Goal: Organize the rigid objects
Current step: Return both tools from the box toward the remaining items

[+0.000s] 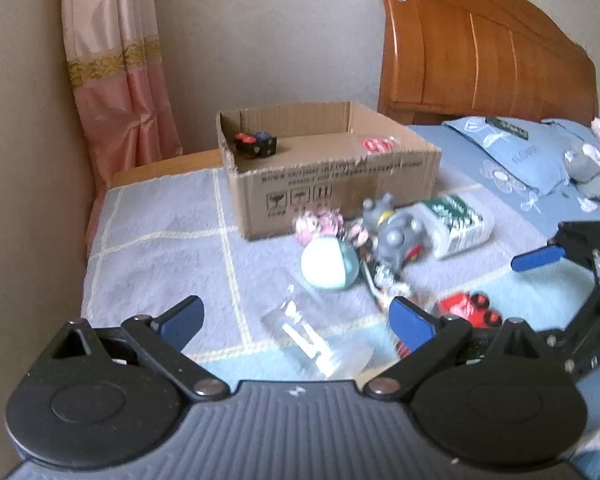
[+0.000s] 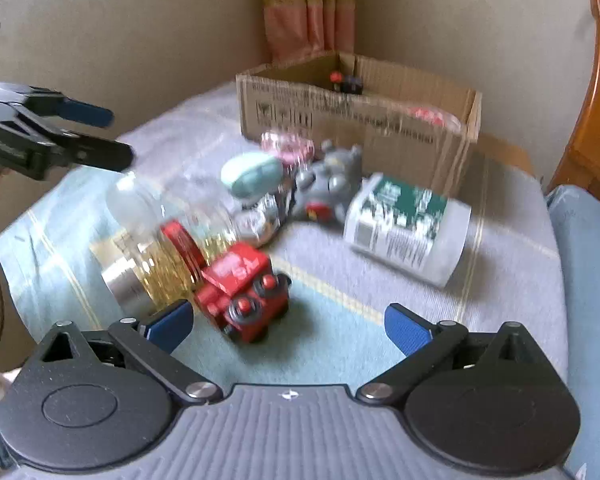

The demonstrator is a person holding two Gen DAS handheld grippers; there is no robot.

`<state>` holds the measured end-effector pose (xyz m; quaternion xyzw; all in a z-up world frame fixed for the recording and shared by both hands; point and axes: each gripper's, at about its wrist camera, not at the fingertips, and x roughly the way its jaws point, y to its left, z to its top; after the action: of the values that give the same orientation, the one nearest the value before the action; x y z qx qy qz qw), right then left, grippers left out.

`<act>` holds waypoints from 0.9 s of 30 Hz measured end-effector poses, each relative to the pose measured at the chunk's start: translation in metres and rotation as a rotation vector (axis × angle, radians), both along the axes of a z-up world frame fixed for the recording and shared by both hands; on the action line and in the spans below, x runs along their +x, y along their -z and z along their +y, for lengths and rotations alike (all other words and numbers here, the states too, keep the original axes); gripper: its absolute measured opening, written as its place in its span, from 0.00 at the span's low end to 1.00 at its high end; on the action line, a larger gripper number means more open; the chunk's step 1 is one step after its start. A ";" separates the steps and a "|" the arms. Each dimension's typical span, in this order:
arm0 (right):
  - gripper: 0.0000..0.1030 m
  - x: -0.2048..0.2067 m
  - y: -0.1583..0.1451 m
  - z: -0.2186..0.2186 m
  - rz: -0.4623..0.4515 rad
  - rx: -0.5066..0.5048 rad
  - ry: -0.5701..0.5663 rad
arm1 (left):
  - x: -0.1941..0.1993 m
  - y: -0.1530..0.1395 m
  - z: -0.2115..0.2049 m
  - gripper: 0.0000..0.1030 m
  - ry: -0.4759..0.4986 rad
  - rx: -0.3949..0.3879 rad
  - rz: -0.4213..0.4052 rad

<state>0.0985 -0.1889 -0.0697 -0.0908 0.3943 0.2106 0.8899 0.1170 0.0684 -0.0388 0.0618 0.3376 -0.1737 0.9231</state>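
While both claws hang over the bed, the left gripper gapes wide above a clear jar, gripping nothing. Right gripper spreads wide too, empty, red toy truck lying between its fingers, cardboard box beyond

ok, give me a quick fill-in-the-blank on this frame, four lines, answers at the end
1. The cardboard box sits on the ____.
2. The toy nearest the right tool is a ____ train.
3. Both the right tool and the left tool have their jaws ____.
4. The white jar with the green label lies on its ____.

Answers: bed; red; open; side
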 end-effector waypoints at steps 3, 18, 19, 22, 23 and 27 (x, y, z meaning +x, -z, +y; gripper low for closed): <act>1.00 -0.001 0.008 0.001 0.009 -0.017 -0.011 | -0.006 0.008 0.007 0.96 0.012 0.012 0.018; 1.00 0.023 0.022 0.014 -0.021 -0.055 -0.022 | 0.008 0.054 0.013 0.96 0.141 0.071 0.119; 1.00 0.025 0.022 0.012 -0.017 -0.047 -0.010 | 0.011 0.056 0.013 0.96 0.148 0.074 0.125; 1.00 0.031 0.023 0.006 -0.007 -0.031 0.024 | 0.018 0.060 0.015 0.96 0.179 0.074 0.131; 1.00 0.031 0.023 0.004 -0.006 -0.027 0.033 | 0.021 0.060 0.015 0.96 0.188 0.073 0.130; 1.00 0.033 0.024 -0.006 -0.004 -0.020 0.067 | 0.032 0.060 0.016 0.97 0.238 0.073 0.120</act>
<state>0.1320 -0.1945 -0.0939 -0.0867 0.3975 0.1765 0.8963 0.1491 0.0847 -0.0991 0.1245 0.3887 -0.2729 0.8712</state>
